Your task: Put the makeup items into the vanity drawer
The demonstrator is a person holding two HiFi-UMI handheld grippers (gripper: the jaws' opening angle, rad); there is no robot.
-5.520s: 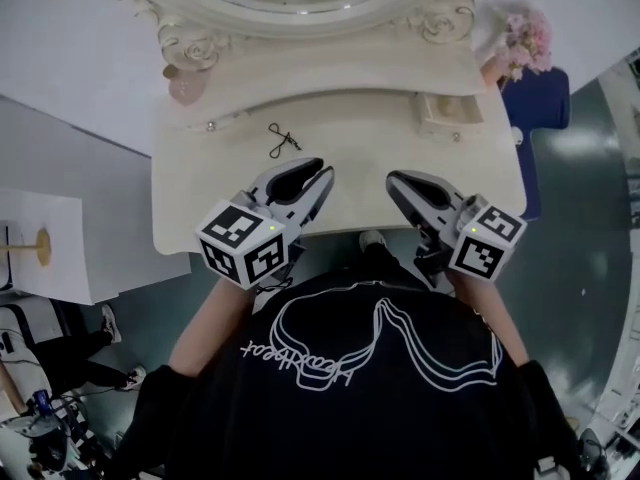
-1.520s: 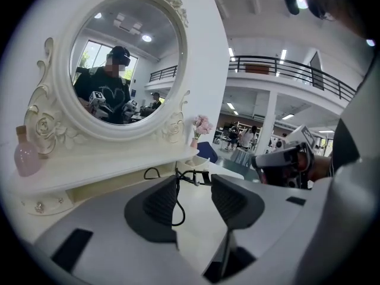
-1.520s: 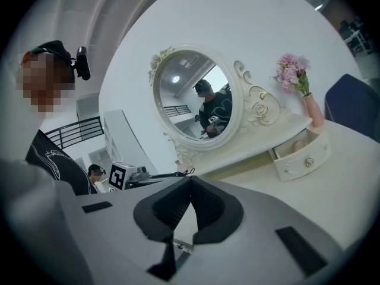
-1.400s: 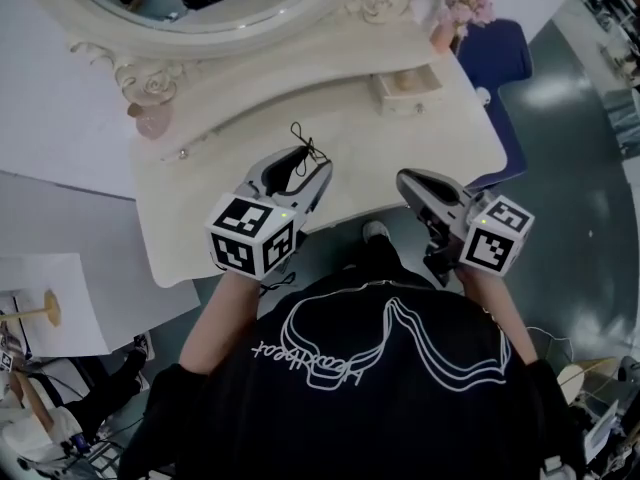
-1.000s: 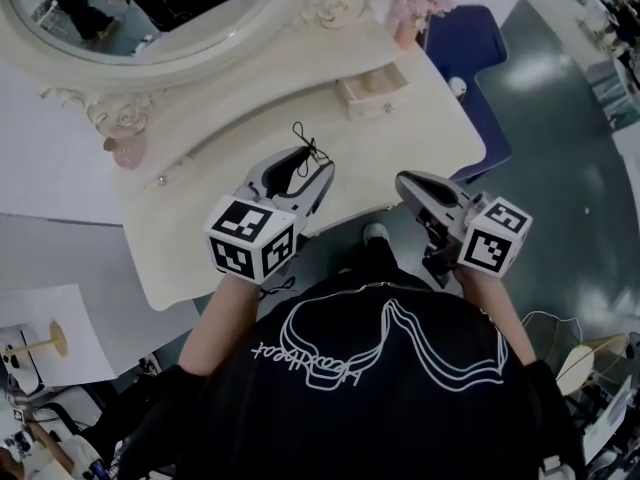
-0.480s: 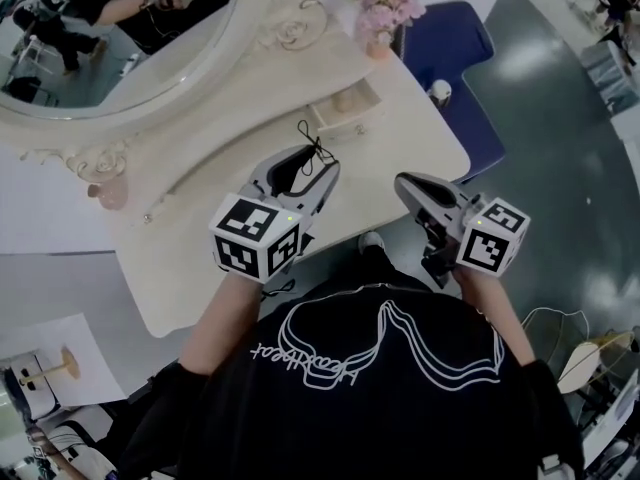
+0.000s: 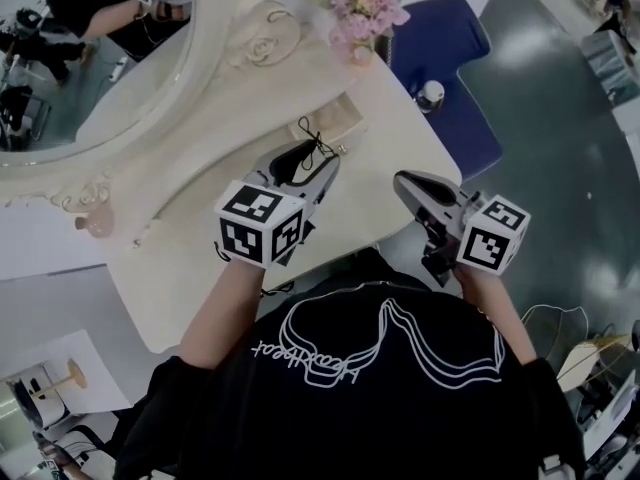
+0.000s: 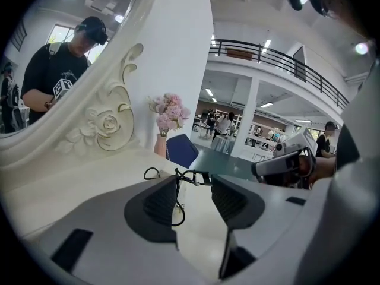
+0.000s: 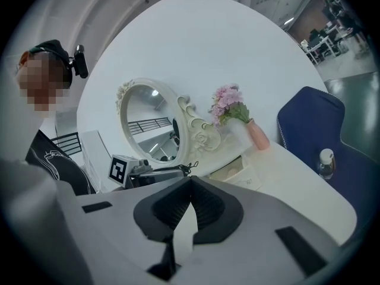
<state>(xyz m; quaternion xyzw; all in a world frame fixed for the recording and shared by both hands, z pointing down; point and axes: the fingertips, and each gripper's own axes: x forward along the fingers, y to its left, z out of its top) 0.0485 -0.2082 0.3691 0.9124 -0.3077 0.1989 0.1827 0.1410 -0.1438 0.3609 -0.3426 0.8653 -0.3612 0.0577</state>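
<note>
Eyelash curler (image 7: 314,138) lifted, not yet in the drawer (image 9: 240,170).
The left gripper (image 8: 195,184) has its fingers partly apart, pinching the black wire curler at their tips above the vanity top (image 7: 395,143). The right gripper (image 9: 190,181) is closed on nothing. The small drawer stands open beside the mirror — its contents can't be made out. No brand or label is readable.

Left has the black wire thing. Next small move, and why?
Probably ease the left gripper forward until it is above the open drawer. Its jaws pinch the black wire item at their tips, and the drawer sits just beyond them, by the vase. The right gripper is shut and empty.
</note>
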